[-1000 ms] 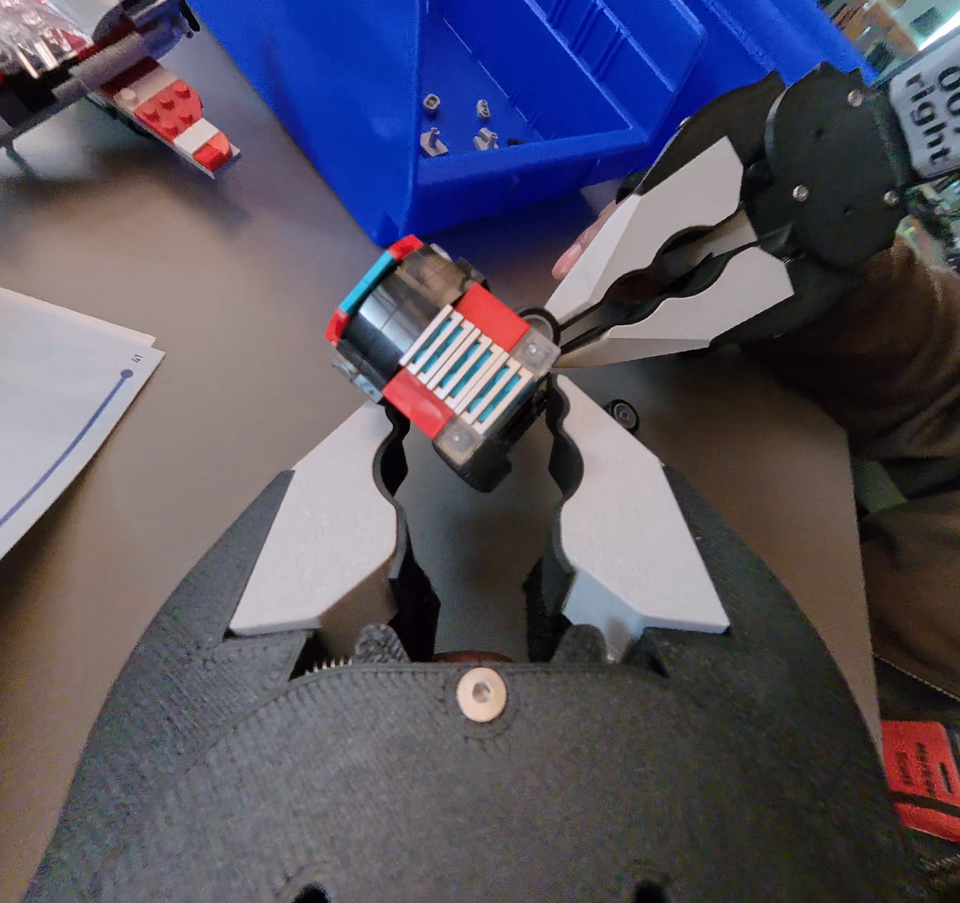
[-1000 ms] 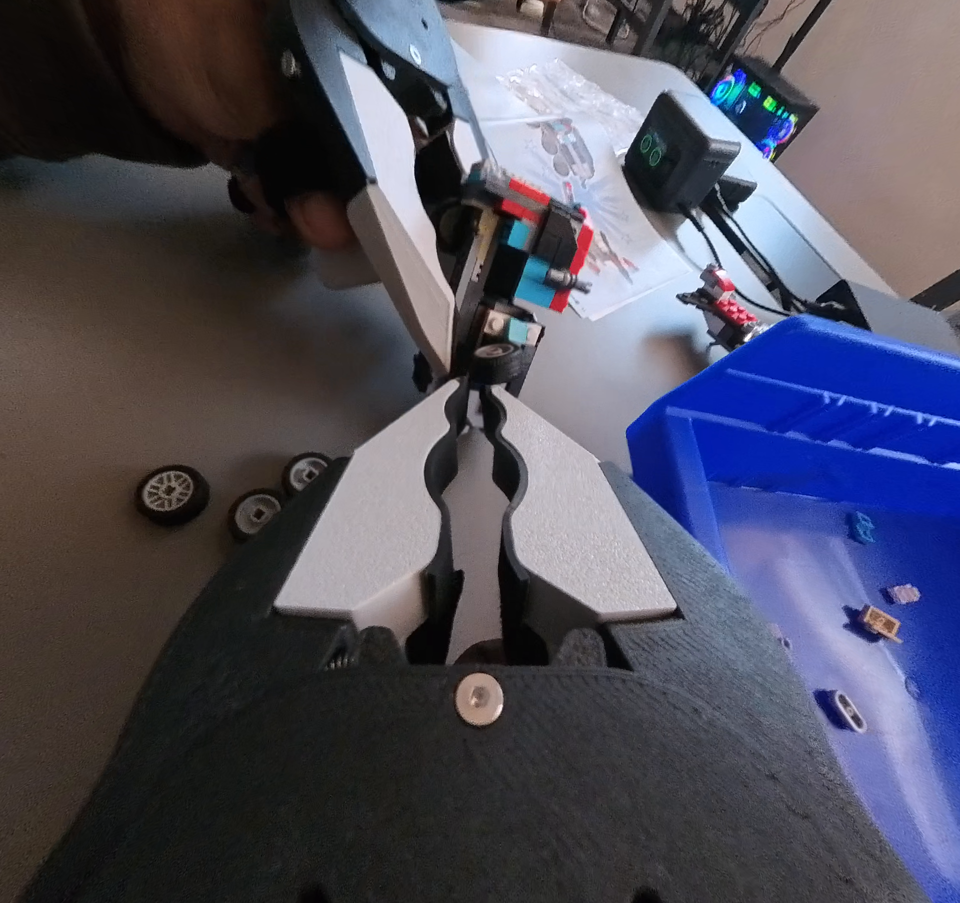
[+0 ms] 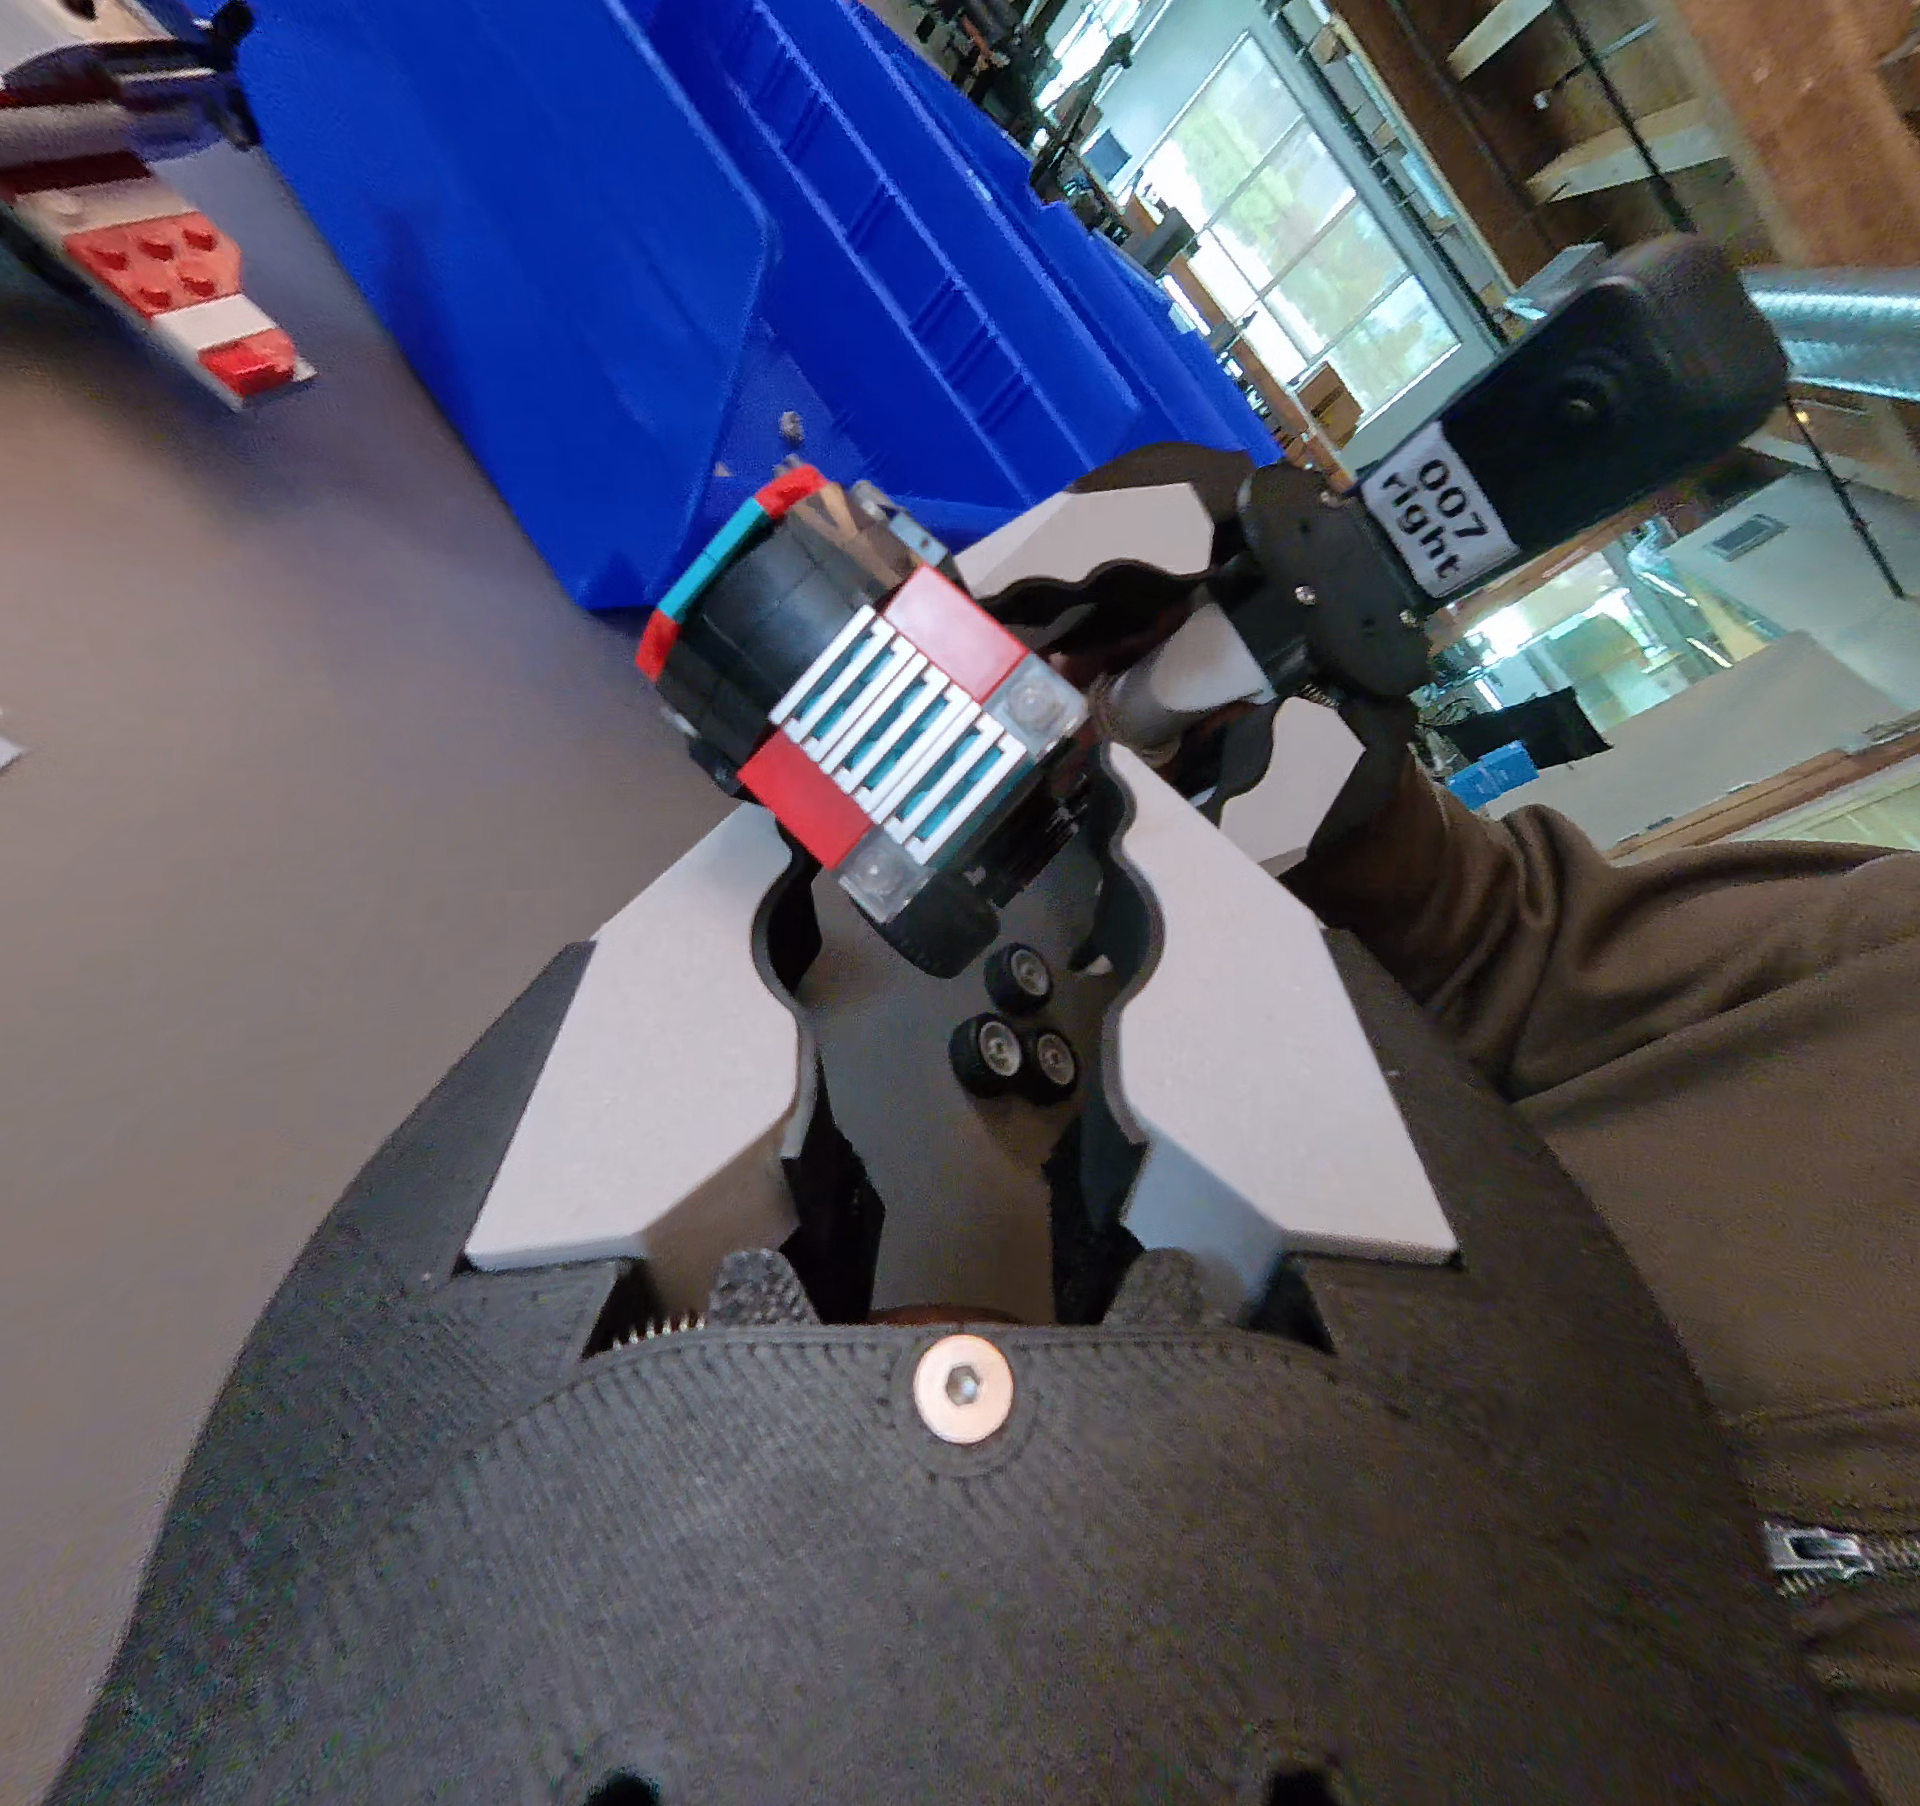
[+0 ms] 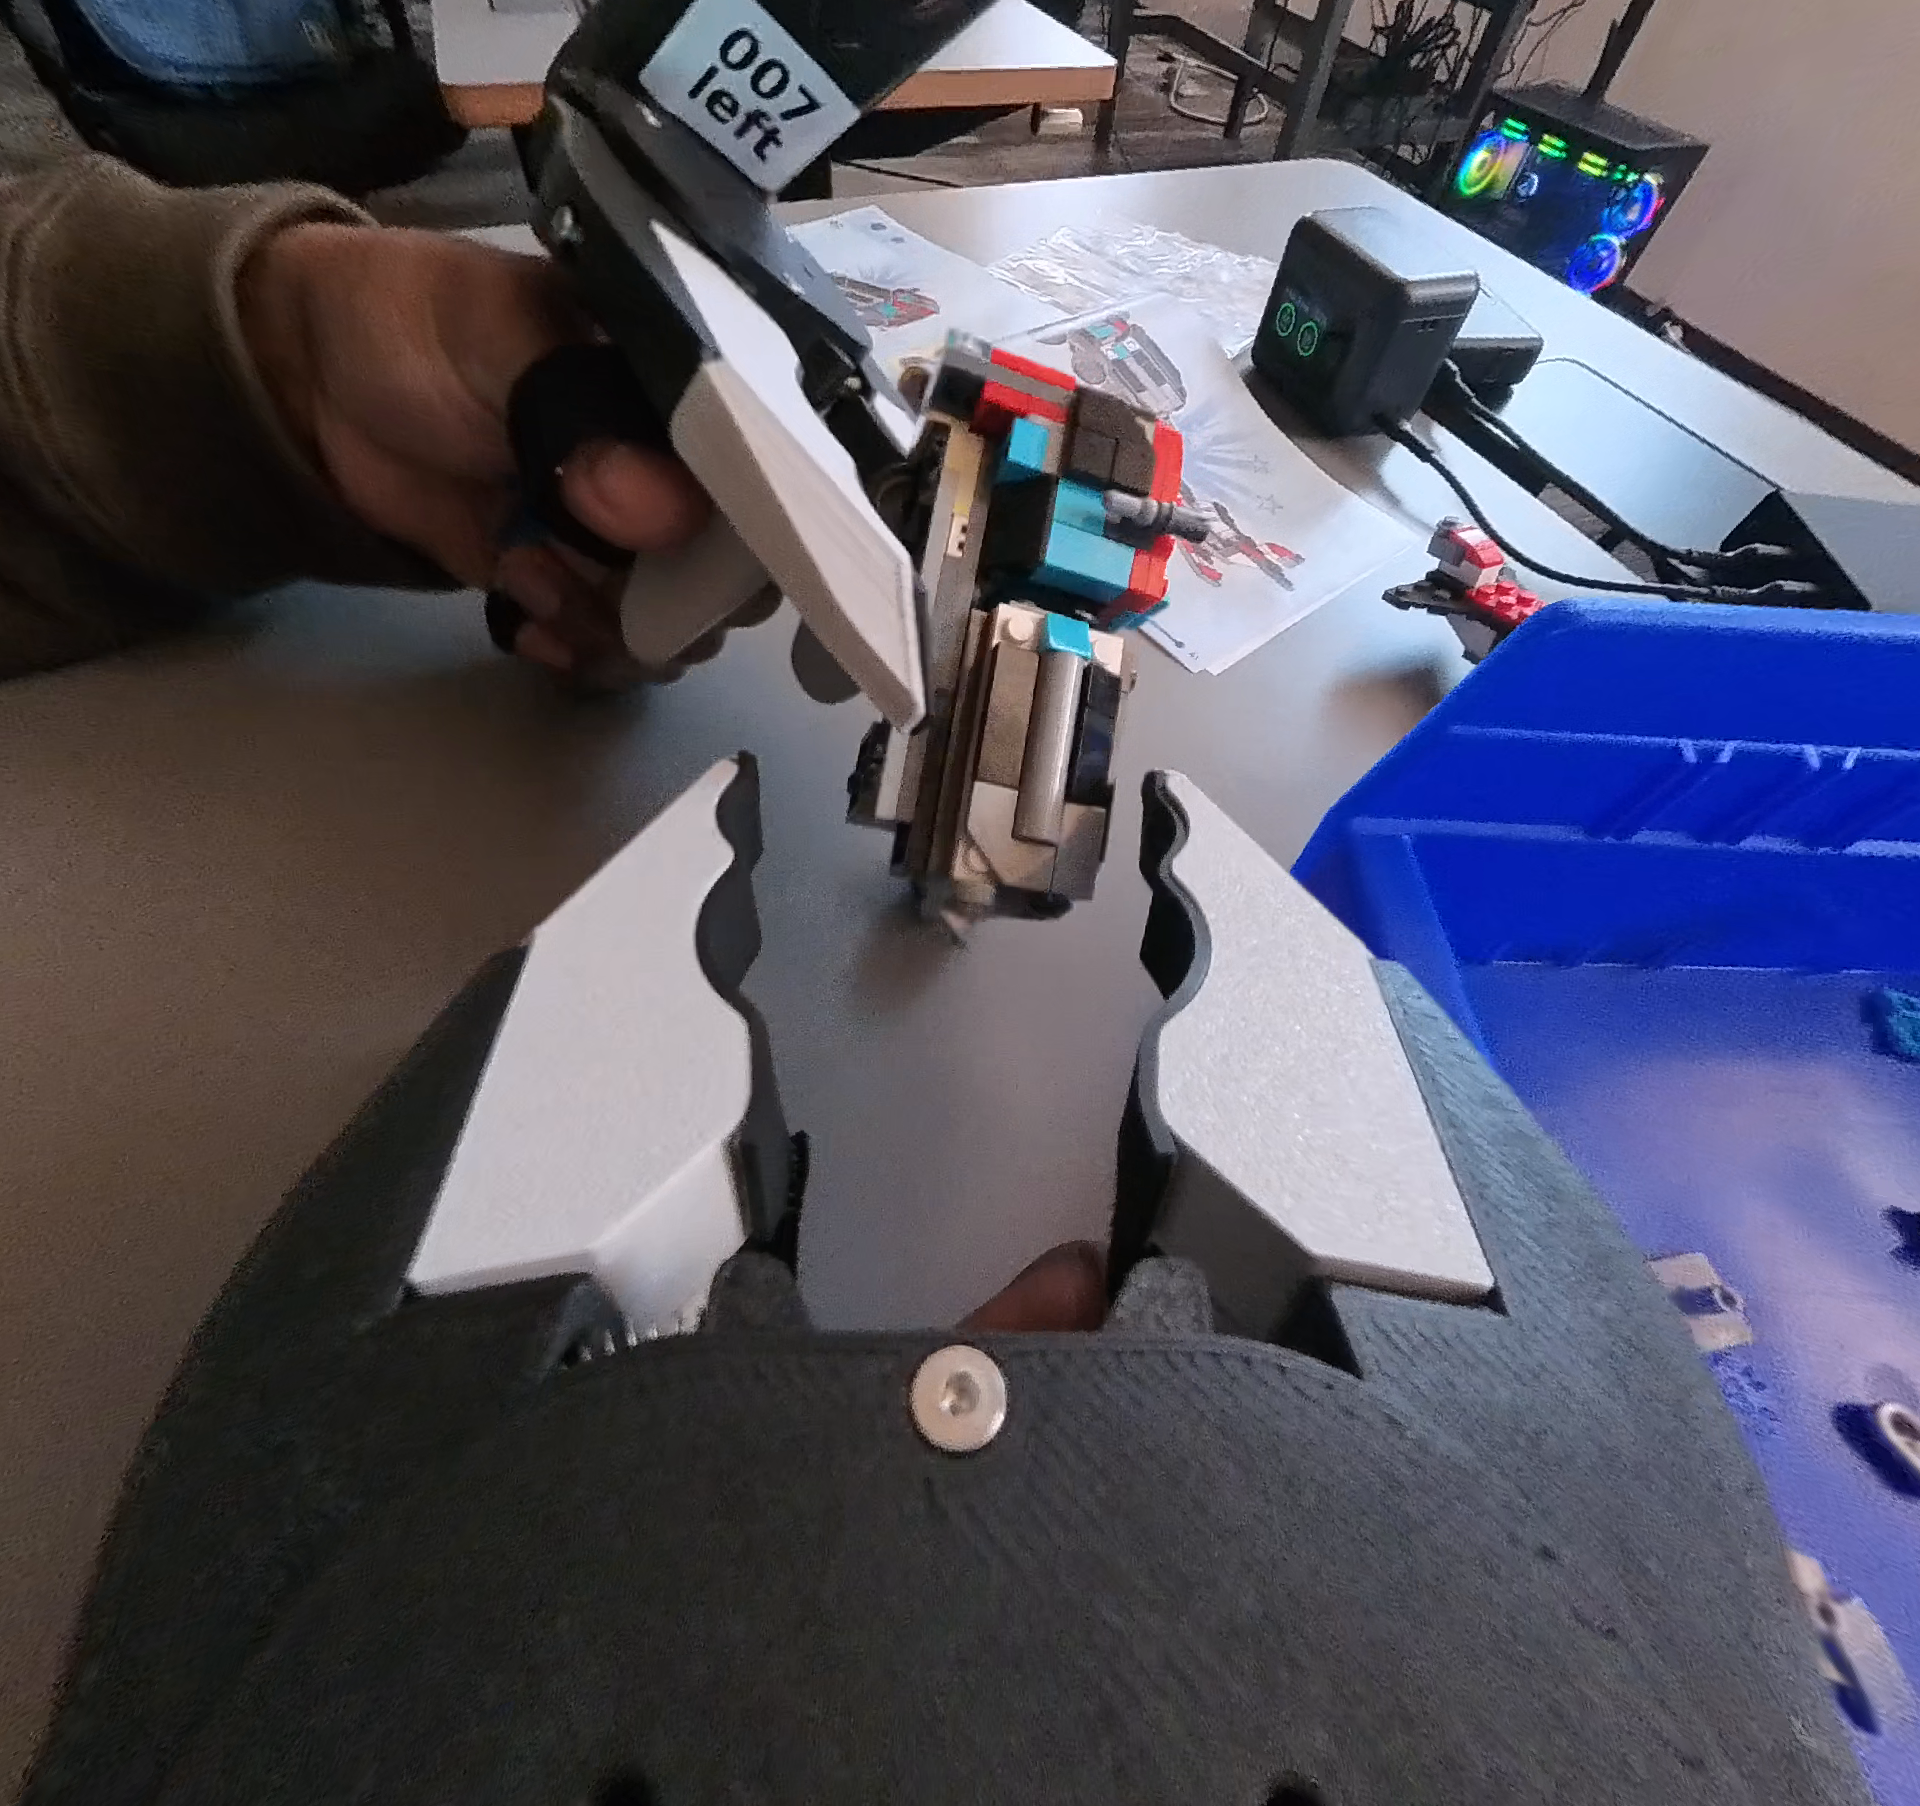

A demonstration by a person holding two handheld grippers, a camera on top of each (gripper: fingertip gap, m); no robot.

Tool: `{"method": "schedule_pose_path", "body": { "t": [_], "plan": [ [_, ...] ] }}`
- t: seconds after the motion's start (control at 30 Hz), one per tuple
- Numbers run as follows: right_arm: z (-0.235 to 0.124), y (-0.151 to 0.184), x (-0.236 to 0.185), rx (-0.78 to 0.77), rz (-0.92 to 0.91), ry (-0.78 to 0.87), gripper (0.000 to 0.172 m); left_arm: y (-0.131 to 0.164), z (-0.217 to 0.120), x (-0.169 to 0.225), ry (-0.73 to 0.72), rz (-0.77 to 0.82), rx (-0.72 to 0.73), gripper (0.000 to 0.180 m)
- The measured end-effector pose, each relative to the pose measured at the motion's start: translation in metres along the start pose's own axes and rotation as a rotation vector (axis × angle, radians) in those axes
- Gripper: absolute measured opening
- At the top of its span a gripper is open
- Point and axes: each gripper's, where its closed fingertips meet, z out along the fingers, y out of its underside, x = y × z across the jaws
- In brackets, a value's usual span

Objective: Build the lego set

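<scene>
My left gripper [image 3: 945, 798] is shut on a small brick vehicle [image 3: 883, 707] with a red, black and teal body and a white grille, and holds it tilted above the dark table [image 3: 312, 821]. A black wheel [image 3: 935, 915] sits on the vehicle's underside. In the right wrist view a left finger [image 4: 810, 530] presses on the side of the vehicle [image 4: 1023, 696]. My right gripper [image 4: 951, 777] is open wide. The vehicle's lower end hangs between its tips without touching them. Three loose black wheels [image 3: 1013, 1029] lie on the table below.
A blue bin [image 4: 1662, 821] with small parts stands to the right, and shows behind the vehicle in the left wrist view [image 3: 623, 198]. Another brick model [image 4: 1475, 582], printed sheets [image 4: 1247, 530] and a black box with cables [image 4: 1361, 322] lie farther back. The grippers are tip to tip, or close to it. Both grippers' tips are roughly 20 cm from the brick model [image 4: 1475, 582].
My right gripper was shut at the wheel on the vehicle; it has opened wide and drawn back. My left gripper has lifted and tilted with the vehicle still in it.
</scene>
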Motion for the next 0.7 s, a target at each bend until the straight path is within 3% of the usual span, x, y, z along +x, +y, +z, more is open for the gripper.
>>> {"method": "schedule_pose_path", "body": {
  "t": [0.07, 0.17, 0.43, 0.7],
  "plan": [
    [0.001, -0.002, 0.001, 0.014, 0.036, 0.005, 0.074, -0.001, 0.003, 0.006, 0.020, -0.002, 0.015, 0.053],
    [-0.003, -0.011, 0.004, 0.075, 0.085, 0.005, 0.053, -0.002, 0.006, 0.012, 0.046, -0.001, 0.024, 0.053],
    [-0.013, -0.024, 0.006, 0.163, 0.137, -0.031, 0.052, -0.012, 0.004, 0.024, 0.090, 0.110, 0.079, 0.058],
    [-0.028, -0.045, 0.008, 0.335, 0.326, -0.145, 0.051, -0.025, 0.002, 0.044, 0.197, 0.169, 0.210, 0.067]
  ]
}}
